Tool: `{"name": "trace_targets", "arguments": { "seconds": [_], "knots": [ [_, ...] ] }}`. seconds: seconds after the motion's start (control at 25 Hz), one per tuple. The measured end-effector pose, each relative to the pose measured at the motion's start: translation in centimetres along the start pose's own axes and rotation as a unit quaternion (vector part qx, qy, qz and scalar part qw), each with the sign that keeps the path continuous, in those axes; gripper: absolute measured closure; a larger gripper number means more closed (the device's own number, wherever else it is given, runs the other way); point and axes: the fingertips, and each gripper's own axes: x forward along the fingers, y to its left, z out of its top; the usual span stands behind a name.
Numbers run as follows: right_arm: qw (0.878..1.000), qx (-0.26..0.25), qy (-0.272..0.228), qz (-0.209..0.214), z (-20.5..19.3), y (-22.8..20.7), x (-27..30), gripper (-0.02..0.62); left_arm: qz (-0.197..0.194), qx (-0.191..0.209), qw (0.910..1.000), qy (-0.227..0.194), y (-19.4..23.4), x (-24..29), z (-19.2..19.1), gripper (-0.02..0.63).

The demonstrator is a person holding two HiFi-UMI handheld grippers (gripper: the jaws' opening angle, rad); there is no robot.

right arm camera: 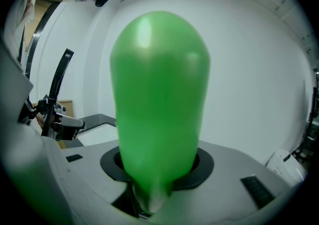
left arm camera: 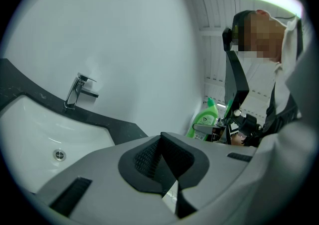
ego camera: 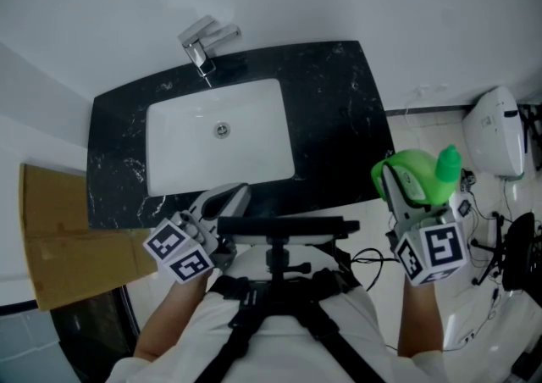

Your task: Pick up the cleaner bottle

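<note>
So, bottle (ego camera: 417, 180) is already off the counter (ego camera: 339, 119): it sits in your right gripper (ego camera: 405, 197), in the air just past the counter's right front corner. The green body is tilted, with the cap (ego camera: 448, 163) pointing away to the right in the head view. The right gripper view shows the rounded green body filling the frame, jaws clamped on it low down, pads pressing both sides. Nothing else looks to be touching it.

Step in hand looks like the lift itself, nearly done. To do it well:
- Hold the squeeze even. The body is smooth, rounded plastic, so it could probably slip or rotate if you loosen.
- The grip looks near one end, with most of the bottle sticking out past the jaws. That weight may swing, so move slowly with no wrist flicks.
- Level it cap-up if you can; a tilted bottle might leak, though I can't tell whether the cap is tight.
- Stay clear of the white fixture (ego camera: 495, 131) and the cables near your right side.

Left gripper (ego camera: 222, 203) is at the counter's front edge, near the sink (ego camera: 169, 131). Its jaws are pressed together on nothing. It isn't needed here; park it there, well apart from the bottle. Tap (ego camera: 203, 42) is behind the sink, out of the way.
</note>
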Motion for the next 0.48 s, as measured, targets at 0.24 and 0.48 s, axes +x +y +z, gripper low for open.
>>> {"name": "trace_targets", "arguments": {
  "seconds": [0.24,0.48],
  "knots": [
    [1.000,-0.001,0.003,-0.002,-0.15,0.07,0.18,0.434,0.000,0.000,1.0000,0.001,0.05,-0.05,-0.10,0.606],
    [1.000,-0.002,0.004,-0.002,-0.16,0.10,0.39,0.434,0.000,0.000,1.0000,0.000,0.11,-0.02,-0.10,0.606]
  ]
}}
